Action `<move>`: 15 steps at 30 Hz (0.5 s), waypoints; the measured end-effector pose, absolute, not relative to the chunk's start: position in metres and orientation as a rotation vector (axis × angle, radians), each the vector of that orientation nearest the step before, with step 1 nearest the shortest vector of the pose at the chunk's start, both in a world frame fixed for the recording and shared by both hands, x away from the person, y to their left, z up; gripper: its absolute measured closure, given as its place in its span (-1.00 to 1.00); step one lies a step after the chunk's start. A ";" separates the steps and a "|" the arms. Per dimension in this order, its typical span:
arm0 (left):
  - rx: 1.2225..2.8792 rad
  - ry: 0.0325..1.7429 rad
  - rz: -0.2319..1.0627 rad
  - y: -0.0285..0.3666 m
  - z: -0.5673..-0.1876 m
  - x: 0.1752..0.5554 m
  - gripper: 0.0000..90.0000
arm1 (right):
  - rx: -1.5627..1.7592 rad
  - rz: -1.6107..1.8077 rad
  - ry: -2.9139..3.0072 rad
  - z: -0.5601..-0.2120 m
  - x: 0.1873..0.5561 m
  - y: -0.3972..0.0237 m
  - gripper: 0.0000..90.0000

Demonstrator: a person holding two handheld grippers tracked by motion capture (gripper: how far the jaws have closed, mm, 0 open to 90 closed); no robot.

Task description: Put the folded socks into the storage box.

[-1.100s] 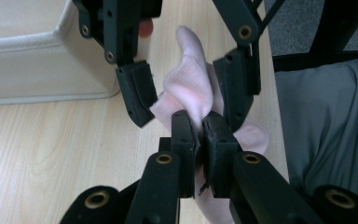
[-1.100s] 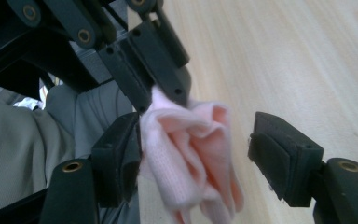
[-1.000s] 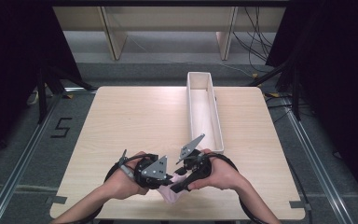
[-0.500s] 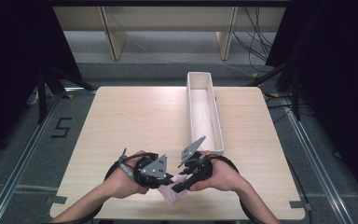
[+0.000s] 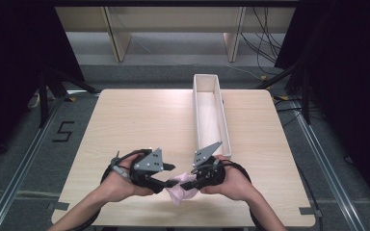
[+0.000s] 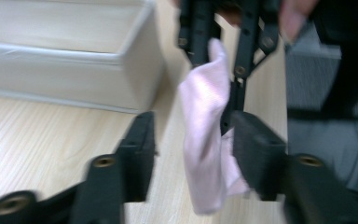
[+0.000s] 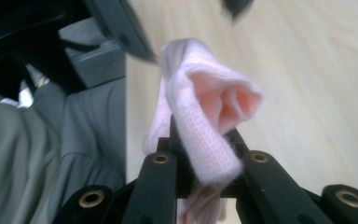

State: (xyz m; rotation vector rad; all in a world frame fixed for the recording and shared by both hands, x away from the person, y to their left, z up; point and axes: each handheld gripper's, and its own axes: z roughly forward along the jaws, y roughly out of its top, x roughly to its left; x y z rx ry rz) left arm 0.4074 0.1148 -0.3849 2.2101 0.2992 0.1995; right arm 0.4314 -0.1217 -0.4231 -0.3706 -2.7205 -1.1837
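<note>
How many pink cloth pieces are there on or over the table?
1. The pink cloth hangs at the near table edge between the two grippers, clamped in the right gripper jaws. More could lie hidden inside the long white tray.

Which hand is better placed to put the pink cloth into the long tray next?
Right. The right gripper is shut on the pink cloth; the left gripper's jaws have just been opening. The tray lies nearer it.

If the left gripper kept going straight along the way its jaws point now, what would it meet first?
Probably the pink cloth hanging between its open jaws, pinched by the right gripper just beyond. The left gripper has just been opening; depth is unclear.
</note>
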 end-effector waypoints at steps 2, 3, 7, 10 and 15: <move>2.191 0.373 0.185 0.122 -0.387 0.410 -0.05 | -0.428 -1.217 -2.725 -0.422 0.429 -0.125 0.80; 2.183 0.413 0.177 0.125 -0.390 0.412 -0.08 | -0.430 -1.249 -2.729 -0.421 0.429 -0.127 0.80; 2.165 0.495 0.075 0.129 -0.403 0.416 -0.08 | -0.430 -1.292 -2.751 -0.420 0.429 -0.127 0.80; 2.157 0.505 0.001 0.125 -0.413 0.418 0.02 | -0.435 -1.298 -2.765 -0.421 0.429 -0.126 0.80; 2.159 0.489 -0.034 0.120 -0.418 0.421 0.22 | -0.453 -1.320 -2.767 -0.423 0.429 -0.124 0.80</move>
